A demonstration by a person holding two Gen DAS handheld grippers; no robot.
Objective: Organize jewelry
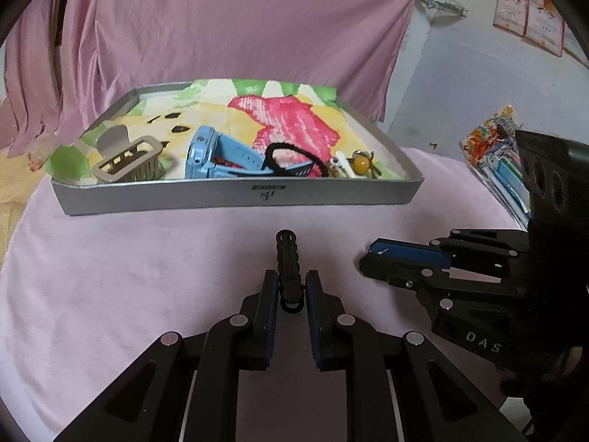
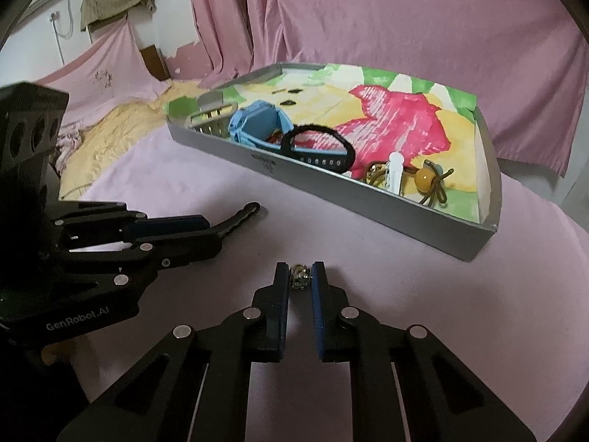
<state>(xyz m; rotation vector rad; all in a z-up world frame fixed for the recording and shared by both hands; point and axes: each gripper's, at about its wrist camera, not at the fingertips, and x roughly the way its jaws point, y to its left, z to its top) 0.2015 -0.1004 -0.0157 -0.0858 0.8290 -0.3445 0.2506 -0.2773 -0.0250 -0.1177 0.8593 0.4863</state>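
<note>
i'm holding my left gripper [image 1: 291,276] low over the pink cloth [image 1: 147,276], on the near side of the grey tray [image 1: 235,199], its jaws closing on a black wavy hair clip [image 1: 288,258]. the clip is sticking out forward past the blue pads [image 1: 270,294], pointing toward the tray's front wall, its far tip well short of it. from the right wrist view the same clip [image 2: 241,215] is showing beyond the left gripper [image 2: 206,228], angling up toward the tray [image 2: 368,199].

my right gripper [image 2: 300,276] is also sitting in front of the tray, nearer its right corner, jaws pinching a small metallic piece [image 2: 300,276] (too small to say what, maybe a ring or earring) between the fingertips [image 2: 281,280]. in the left wrist view the right gripper [image 1: 371,261] is lying side-on, to the right of the clip, and the piece isn't visible there.

inside the tray, on the colourful painted liner [image 1: 291,118]: a beige claw clip [image 1: 127,158] is lying at the left end, a light blue watch [image 1: 213,158] is beside it toward the middle, a black hair tie [image 1: 291,158] is overlapping the watch strap, and at the right end a white clip [image 2: 395,169] is touching an amber bead on brown cord [image 2: 427,178]. all of it is crowding the tray's front wall.

pink curtain [image 1: 221,22] is hanging behind the tray. a colourful packet [image 1: 493,154] is lying off to the tray's right.
</note>
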